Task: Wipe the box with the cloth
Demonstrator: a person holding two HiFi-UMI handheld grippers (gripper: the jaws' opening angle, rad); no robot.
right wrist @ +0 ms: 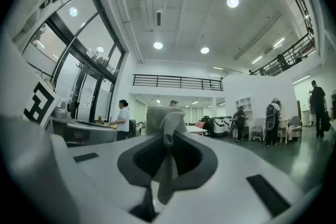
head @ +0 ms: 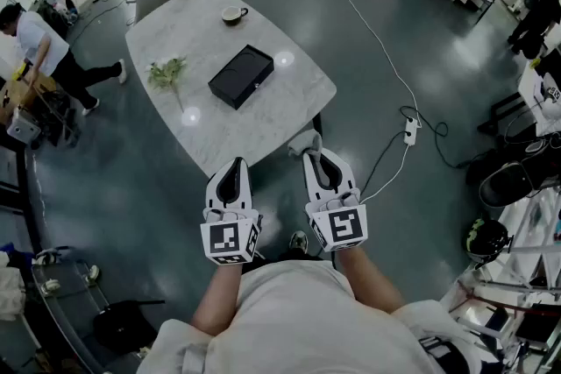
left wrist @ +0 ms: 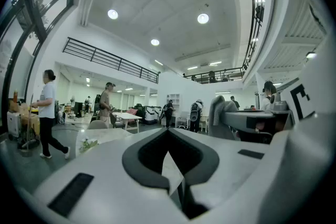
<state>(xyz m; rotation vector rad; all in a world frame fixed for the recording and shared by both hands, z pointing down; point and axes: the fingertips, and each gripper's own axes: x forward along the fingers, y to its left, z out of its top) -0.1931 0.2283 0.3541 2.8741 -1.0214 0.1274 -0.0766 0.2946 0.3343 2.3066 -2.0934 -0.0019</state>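
Pinching the soft, limp cloth (head: 303, 141) by one end, our right claw (head: 313, 153) hangs near us; our left claw (head: 235, 164) is closed, empty. The stiff black box (head: 240, 75) lies on the surface (head: 289, 114) well ahead; we judge it may slide when wiped.

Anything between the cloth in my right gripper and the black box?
Nothing visible. Only bare table lies between the cloth and the box; the plant sprig sits left of the box, the cup beyond it.
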